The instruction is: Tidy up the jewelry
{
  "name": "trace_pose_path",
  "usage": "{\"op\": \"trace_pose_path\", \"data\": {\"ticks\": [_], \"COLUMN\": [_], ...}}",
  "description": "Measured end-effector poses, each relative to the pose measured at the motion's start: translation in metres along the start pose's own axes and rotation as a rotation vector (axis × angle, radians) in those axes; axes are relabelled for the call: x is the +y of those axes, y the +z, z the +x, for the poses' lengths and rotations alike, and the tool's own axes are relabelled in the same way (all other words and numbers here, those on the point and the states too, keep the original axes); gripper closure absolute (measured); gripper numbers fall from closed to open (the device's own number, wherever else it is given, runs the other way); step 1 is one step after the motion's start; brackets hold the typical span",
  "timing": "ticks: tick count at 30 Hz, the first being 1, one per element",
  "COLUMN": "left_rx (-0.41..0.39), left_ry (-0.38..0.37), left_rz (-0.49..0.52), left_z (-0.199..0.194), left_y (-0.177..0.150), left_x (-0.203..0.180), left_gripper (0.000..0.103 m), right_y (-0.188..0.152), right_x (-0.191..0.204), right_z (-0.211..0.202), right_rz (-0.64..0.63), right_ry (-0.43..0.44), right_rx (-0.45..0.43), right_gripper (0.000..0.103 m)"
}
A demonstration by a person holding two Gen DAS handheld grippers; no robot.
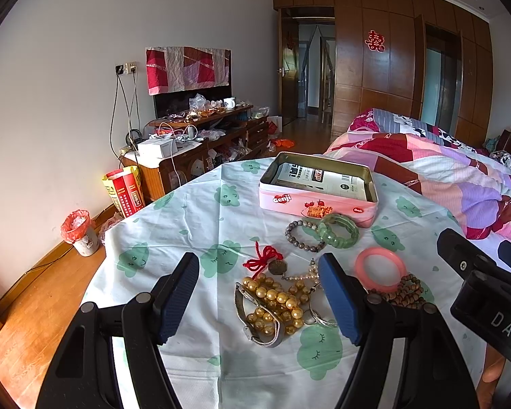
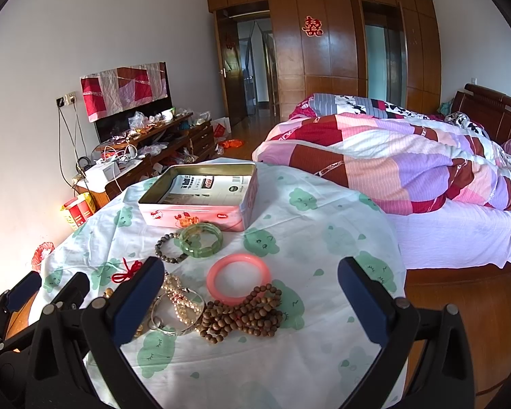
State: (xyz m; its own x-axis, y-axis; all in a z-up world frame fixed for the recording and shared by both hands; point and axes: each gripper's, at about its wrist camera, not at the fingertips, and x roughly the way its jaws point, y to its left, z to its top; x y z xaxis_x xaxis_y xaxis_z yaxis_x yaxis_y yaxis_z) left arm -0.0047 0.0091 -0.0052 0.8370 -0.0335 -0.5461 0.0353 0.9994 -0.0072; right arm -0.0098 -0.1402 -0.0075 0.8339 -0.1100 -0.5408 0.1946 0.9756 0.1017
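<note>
Jewelry lies on a table with a cloud-print cloth (image 1: 194,225). An open pink tin (image 1: 318,187) (image 2: 201,197) stands at the back. In front of it lie a green jade bracelet (image 1: 339,230) (image 2: 201,240), a grey bead bracelet (image 1: 303,235), a pink bangle (image 1: 380,269) (image 2: 238,279), brown wooden beads (image 2: 242,313), a gold bead necklace (image 1: 276,300), a watch (image 1: 255,320), a red knot cord (image 1: 262,259) and pearls (image 2: 179,293). My left gripper (image 1: 259,293) is open above the gold beads. My right gripper (image 2: 252,300) is open above the wooden beads and bangle.
A bed with a patchwork quilt (image 2: 391,156) stands to the right of the table. A cluttered wooden cabinet (image 1: 201,143) stands along the left wall, with a red-bagged bin (image 1: 80,231) on the floor. The right gripper's body (image 1: 487,283) shows in the left view.
</note>
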Motion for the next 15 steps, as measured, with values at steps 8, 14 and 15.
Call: {"op": "trace_pose_path", "data": {"ticks": [8,14,15], "left_rx": [-0.002,-0.002,-0.001], "left_ry": [0.001,0.003,0.002], "left_rz": [0.001,0.003,0.002], "left_z": [-0.0002,0.0,-0.0011], "left_y": [0.0012,0.0018,0.0025], "left_x": [0.001,0.0021,0.0023], "left_gripper": [0.03,0.03,0.03], "right_y": [-0.0005,0.0,0.0], "right_x": [0.0,0.0,-0.0001], "right_z": [0.0005,-0.0001,-0.0001], "right_rz": [0.0,0.001,0.001], "right_ry": [0.0,0.001,0.001], "right_rx": [0.002,0.002,0.002], "right_gripper": [0.0,0.0,0.0]}}
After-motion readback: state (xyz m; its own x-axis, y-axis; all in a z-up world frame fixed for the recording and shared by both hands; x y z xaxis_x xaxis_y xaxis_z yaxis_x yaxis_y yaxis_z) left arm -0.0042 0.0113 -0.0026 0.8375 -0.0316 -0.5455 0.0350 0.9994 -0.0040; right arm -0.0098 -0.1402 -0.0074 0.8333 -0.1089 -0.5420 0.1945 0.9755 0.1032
